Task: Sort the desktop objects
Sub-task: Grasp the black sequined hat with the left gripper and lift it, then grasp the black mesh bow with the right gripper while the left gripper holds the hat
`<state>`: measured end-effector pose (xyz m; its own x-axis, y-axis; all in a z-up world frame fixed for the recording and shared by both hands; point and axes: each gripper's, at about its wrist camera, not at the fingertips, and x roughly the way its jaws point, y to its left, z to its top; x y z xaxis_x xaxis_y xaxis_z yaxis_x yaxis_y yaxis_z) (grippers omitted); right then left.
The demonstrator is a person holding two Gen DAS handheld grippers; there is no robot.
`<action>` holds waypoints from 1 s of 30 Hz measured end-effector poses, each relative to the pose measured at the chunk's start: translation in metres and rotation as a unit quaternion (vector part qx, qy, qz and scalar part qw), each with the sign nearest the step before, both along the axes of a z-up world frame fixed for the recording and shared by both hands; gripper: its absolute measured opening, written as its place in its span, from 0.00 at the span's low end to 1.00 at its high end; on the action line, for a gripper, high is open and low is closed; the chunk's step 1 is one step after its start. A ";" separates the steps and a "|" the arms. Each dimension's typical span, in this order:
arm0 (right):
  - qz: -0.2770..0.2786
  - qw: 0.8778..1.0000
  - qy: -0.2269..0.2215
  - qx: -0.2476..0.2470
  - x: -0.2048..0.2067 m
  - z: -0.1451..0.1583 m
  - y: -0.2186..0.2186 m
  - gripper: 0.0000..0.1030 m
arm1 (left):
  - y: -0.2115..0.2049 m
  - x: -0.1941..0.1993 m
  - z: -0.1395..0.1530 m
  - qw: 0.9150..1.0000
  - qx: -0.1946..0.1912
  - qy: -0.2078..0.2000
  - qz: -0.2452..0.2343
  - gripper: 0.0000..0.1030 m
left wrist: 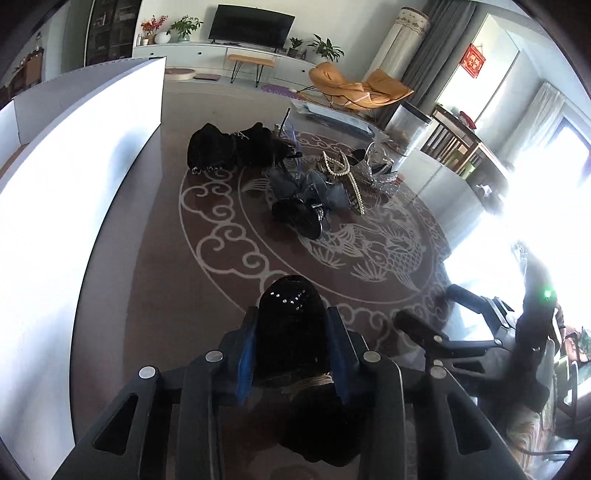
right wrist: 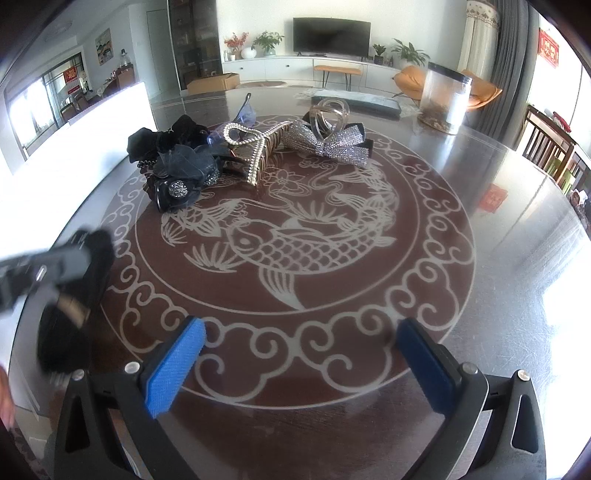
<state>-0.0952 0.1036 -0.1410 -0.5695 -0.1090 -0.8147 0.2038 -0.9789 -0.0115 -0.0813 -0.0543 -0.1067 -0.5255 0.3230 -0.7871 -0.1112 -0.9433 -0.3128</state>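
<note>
A living room behind, with television (right wrist: 331, 36), plants and an orange chair (left wrist: 356, 86); in front, a round dark table (right wrist: 498, 258) with a pale carp design at its middle. Toward the far edge, a loose heap of hair accessories (right wrist: 207, 158): black velvet pieces, a dark gauze flower clip, a pearl-trimmed clip (right wrist: 255, 155), a rhinestone bow (right wrist: 332, 144), a clear claw clip (right wrist: 328, 114). Heaped together, so presumably unsorted stock. Along the left edge, a white box (left wrist: 85, 155) with upright walls, likely the destination (contents not visible).

Left gripper (left wrist: 291, 325) narrowed onto a black velvet accessory (left wrist: 290, 317) dotted with small stones, blue pads pressing both flanks, near the table's near-left edge, well apart from the heap. Gripped across the narrow body, probably because soft fabric gives and needs a firm pinch. Whether lifted clear of the table or resting on it, hard to tell.

Right gripper (right wrist: 299, 350) spread wide, nothing between the pads, poised over the near edge; kept clear, seemingly to leave room for the left.
</note>
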 end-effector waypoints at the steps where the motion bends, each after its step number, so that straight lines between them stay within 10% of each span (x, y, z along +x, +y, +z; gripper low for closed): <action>1: 0.000 1.000 0.000 0.000 0.000 0.000 0.000 1.00 | -0.001 0.003 0.002 1.000 -0.001 0.001 0.001 0.38; 5: 0.000 1.000 0.000 0.000 0.000 0.000 0.000 1.00 | -0.003 0.017 0.005 1.000 -0.006 0.015 0.011 0.80; 10: 0.000 1.000 0.000 0.000 0.000 0.000 0.000 1.00 | 0.009 0.013 0.000 0.999 -0.034 0.013 0.012 0.80; 12: 0.000 1.000 0.000 0.000 0.000 0.000 0.000 1.00 | 0.011 0.010 -0.004 0.999 -0.035 0.013 0.018 0.73; 15: 0.000 1.000 0.000 0.000 0.000 0.000 0.000 1.00 | 0.011 0.007 -0.015 0.999 -0.049 0.007 0.018 0.35; 23: 0.008 1.000 -0.015 -0.001 -0.009 0.000 -0.003 1.00 | -0.010 0.042 -0.016 0.997 -0.073 0.031 0.023 0.31; 30: 0.048 0.981 -0.086 -0.167 -0.042 0.032 -0.057 1.00 | -0.031 0.071 -0.019 0.997 -0.052 0.040 0.045 0.30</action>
